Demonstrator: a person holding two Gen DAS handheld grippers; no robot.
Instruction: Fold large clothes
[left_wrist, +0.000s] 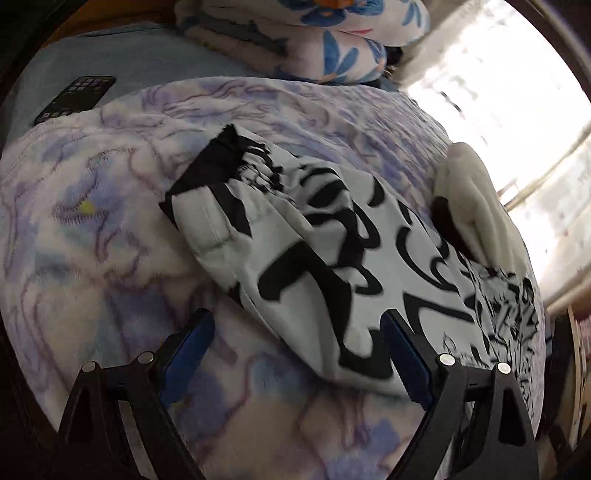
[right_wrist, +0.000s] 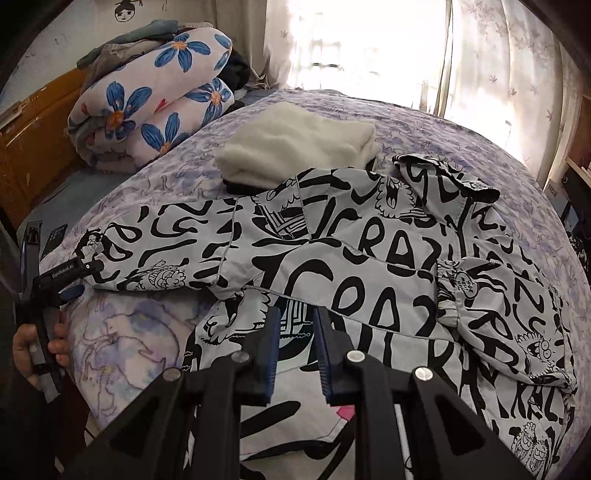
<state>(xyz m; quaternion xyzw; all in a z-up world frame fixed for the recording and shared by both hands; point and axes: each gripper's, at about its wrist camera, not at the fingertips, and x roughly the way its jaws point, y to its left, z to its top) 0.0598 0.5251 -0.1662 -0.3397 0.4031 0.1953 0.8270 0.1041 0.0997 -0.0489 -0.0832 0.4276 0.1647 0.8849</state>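
A grey jacket (right_wrist: 369, 258) printed with black lettering lies spread on the bed, one sleeve (left_wrist: 314, 240) stretched out to the left and ending in a black cuff (left_wrist: 218, 166). My left gripper (left_wrist: 295, 332) hovers wide open over that sleeve near the cuff, its right finger above the cloth and nothing between the pads. In the right wrist view the left gripper (right_wrist: 59, 269) shows at the sleeve's end, held by a hand (right_wrist: 37, 347). My right gripper (right_wrist: 295, 321) hangs above the jacket's lower hem, its jaws a narrow gap apart with nothing pinched.
A purple patterned fleece blanket (right_wrist: 140, 332) covers the bed. A folded white fluffy item (right_wrist: 299, 144) lies just beyond the jacket. A rolled floral quilt (right_wrist: 155, 107) sits at the head by a wooden board (right_wrist: 33, 140). A phone (left_wrist: 75, 98) lies left of the blanket.
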